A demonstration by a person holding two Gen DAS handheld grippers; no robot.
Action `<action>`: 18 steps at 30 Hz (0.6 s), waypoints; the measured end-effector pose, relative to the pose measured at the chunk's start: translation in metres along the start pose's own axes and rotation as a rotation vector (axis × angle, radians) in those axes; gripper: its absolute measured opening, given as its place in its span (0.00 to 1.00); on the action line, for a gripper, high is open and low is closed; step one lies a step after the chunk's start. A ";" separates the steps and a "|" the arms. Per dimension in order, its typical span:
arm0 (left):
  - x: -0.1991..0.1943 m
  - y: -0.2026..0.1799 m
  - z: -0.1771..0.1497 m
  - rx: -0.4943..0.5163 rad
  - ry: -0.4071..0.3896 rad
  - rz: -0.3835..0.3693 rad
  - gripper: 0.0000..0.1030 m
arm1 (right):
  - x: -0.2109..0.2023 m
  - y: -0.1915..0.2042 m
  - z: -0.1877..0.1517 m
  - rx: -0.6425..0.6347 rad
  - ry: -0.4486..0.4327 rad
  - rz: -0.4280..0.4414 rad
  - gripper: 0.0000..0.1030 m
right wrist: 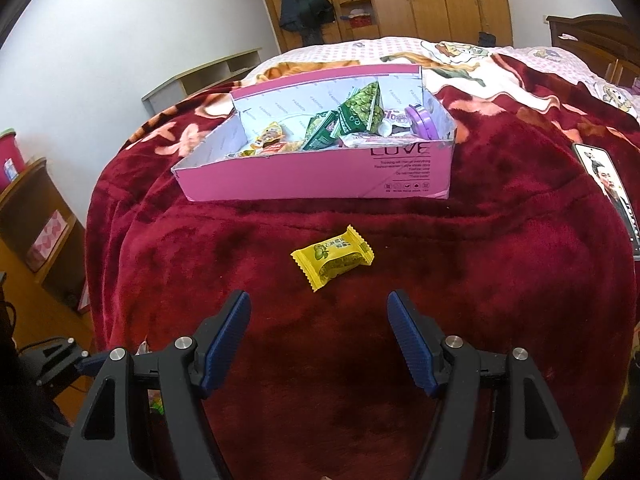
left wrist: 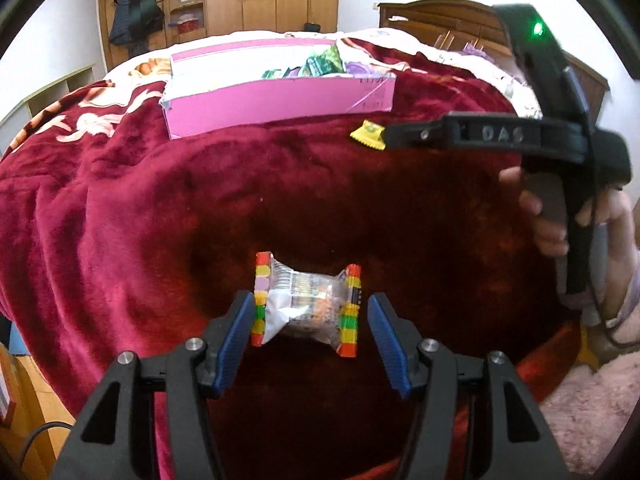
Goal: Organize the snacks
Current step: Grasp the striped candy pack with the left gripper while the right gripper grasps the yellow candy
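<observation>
Left wrist view: your left claw (left wrist: 310, 320) stands apart, its blue pads (left wrist: 234, 332) on either side of a clear-wrapped snack with striped ends (left wrist: 306, 304) at lower centre of the frame. The left pad sits at or just beside the left crimped end; the right pad shows a small gap. The packet lies crosswise on the red blanket (left wrist: 120, 220), so its crimped ends face the pads, which suits a squeeze along its length. Nothing is clamped yet. The pink box (left wrist: 280, 104) rests at upper centre, well apart from the claw; it appears to be the collection point, since wrapped snacks already show above its rim. A yellow-wrapped snack (left wrist: 367, 134) lies just below the box's right corner. The right gripper's body crosses the upper right of the frame; its fingers are not readable here.

Right wrist view: your right claw (right wrist: 318, 340) is also apart and holds nothing. The yellow-wrapped snack (right wrist: 333, 258) lies at centre frame, beyond the fingertips and slightly right of their midline, tilted on the red blanket (right wrist: 500, 260). It sits between the claw and the pink box (right wrist: 312, 180), which is at upper centre with its low front wall facing you. Green packets and other snacks fill its right portion. A phone (right wrist: 608, 184) lies at the right edge.
</observation>
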State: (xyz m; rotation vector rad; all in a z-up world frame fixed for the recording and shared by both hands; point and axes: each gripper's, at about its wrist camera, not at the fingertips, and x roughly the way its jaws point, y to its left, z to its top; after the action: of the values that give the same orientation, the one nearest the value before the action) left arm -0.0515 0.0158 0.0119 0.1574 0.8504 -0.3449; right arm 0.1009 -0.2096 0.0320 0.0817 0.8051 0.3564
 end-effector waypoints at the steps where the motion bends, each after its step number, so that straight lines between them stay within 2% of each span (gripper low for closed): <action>1: 0.003 0.000 0.000 0.002 -0.002 0.024 0.60 | 0.000 -0.001 0.000 0.002 0.000 -0.002 0.70; 3: 0.007 0.002 -0.002 -0.004 -0.010 0.037 0.60 | 0.001 -0.002 0.001 0.006 0.000 -0.005 0.70; 5: 0.008 0.005 -0.003 -0.030 -0.019 0.021 0.55 | 0.002 -0.003 0.001 0.009 0.000 -0.008 0.70; 7: 0.008 0.007 -0.003 -0.030 -0.025 0.025 0.45 | 0.003 -0.004 0.001 0.012 0.002 -0.010 0.70; 9: 0.006 0.009 -0.003 -0.034 -0.031 0.026 0.41 | 0.004 -0.004 0.001 0.013 0.003 -0.011 0.70; 18: -0.004 0.024 0.006 -0.091 -0.079 0.032 0.39 | 0.008 -0.005 0.009 -0.009 -0.022 -0.032 0.70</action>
State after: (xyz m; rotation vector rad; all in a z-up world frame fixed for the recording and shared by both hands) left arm -0.0407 0.0372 0.0188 0.0725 0.7835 -0.2798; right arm 0.1137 -0.2104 0.0312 0.0639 0.7825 0.3279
